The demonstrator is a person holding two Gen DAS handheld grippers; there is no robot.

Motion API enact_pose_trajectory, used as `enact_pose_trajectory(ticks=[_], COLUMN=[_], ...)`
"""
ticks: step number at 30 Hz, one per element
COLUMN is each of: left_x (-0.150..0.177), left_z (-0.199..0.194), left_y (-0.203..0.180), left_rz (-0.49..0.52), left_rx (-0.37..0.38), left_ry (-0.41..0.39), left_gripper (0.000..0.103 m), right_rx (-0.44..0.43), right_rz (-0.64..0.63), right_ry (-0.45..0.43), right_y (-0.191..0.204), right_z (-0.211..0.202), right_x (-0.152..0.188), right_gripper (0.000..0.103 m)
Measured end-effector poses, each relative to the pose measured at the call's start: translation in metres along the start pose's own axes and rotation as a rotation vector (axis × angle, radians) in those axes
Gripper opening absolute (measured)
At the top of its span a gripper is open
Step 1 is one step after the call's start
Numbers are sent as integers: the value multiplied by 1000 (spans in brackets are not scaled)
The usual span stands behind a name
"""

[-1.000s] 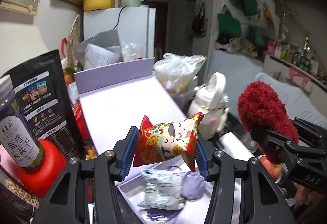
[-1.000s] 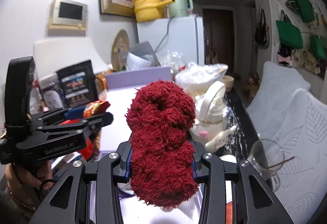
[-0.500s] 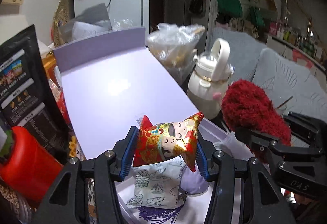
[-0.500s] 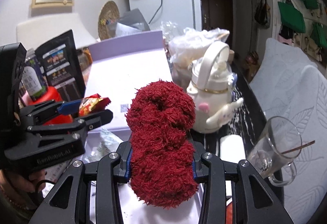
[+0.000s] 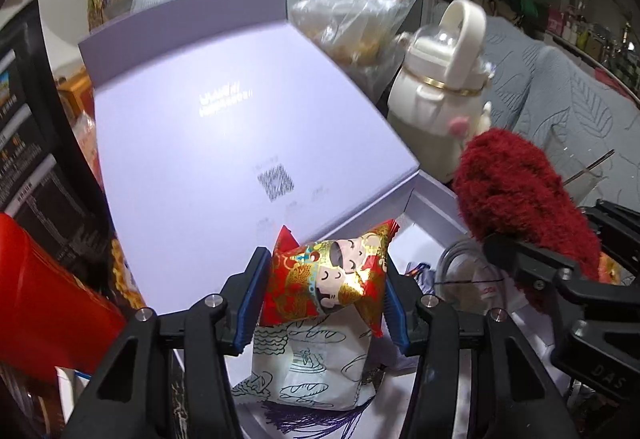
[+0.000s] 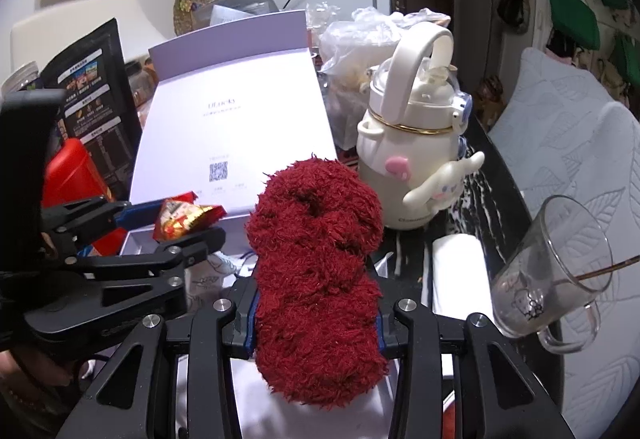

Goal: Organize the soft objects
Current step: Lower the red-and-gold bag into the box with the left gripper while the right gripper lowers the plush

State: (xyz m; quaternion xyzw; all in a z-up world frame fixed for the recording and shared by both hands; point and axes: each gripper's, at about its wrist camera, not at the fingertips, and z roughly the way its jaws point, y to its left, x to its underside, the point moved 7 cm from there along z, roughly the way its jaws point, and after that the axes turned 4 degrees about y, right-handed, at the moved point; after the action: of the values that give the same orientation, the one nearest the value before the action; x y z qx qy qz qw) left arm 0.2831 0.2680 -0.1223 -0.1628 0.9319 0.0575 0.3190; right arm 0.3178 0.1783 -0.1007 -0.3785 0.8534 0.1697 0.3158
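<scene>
My left gripper (image 5: 324,295) is shut on a red and gold foil pouch (image 5: 328,279) and holds it just above an open lavender box (image 5: 434,207). In the box lie a white printed pouch (image 5: 308,363) and a purple tassel (image 5: 316,417). My right gripper (image 6: 316,313) is shut on a fluffy dark red bundle (image 6: 316,267), also in the left wrist view (image 5: 516,199), over the box's right side. The left gripper and its pouch (image 6: 184,217) show at the left of the right wrist view.
The box's raised lid (image 5: 224,143) stands behind. A cream bottle with a handle (image 6: 416,151) and a plastic bag (image 5: 352,23) are at the right rear. A tilted glass mug (image 6: 556,271) and white roll (image 6: 460,275) lie right. Red jar (image 5: 44,299) and black bag (image 6: 96,87) at left.
Both grippers have moved forward and down toward the open box, still holding their objects. The lid and the bottle now look closer.
</scene>
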Motion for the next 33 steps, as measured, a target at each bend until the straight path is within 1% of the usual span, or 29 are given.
enact_pose_trajectory(ticks=[2,4,7,9,14,16,20,22,25,28,31,33], left_x=[1,3,3,3,2,4,6,5,5,6,3,3], left_z=[6,10,12,13,17,19,27,26,20,12,9,6], left_y=[3,3,-1,-3,-9,-11,-10,-9,-9,-7,-5,-5], left_rz=[-8,-15,12,31,48,40,19,17,29,33,31,28], left_rx=[-3,10,-13,-26,-17,-1,30,24,0,-19,-30,-34], left_ry=[21,40,44,46,62,87,143,140,124,108,101,100], left_gripper=[52,52,52,54,70,72,72,73,78,78,78,78], right_rx=[-8,-12,-18,-19,-23,-23,-37,-40,-49,-54,-55,-57], right_rz=[2,2,5,7,8,10,13,15,19,21,26,27], right_ry=[2,5,9,14,19,20,26,28,33,33,33,32], right_y=[0,0,0,0,0,0,0,1,1,1,1,1], right_z=[0,1,2,2,3,3,4,4,4,2,1,0], right_x=[0,1,0,1,1,2,2,2,3,3,3,3], right_gripper=[40,40,40,40,41,41,45,46,48,50,58,59])
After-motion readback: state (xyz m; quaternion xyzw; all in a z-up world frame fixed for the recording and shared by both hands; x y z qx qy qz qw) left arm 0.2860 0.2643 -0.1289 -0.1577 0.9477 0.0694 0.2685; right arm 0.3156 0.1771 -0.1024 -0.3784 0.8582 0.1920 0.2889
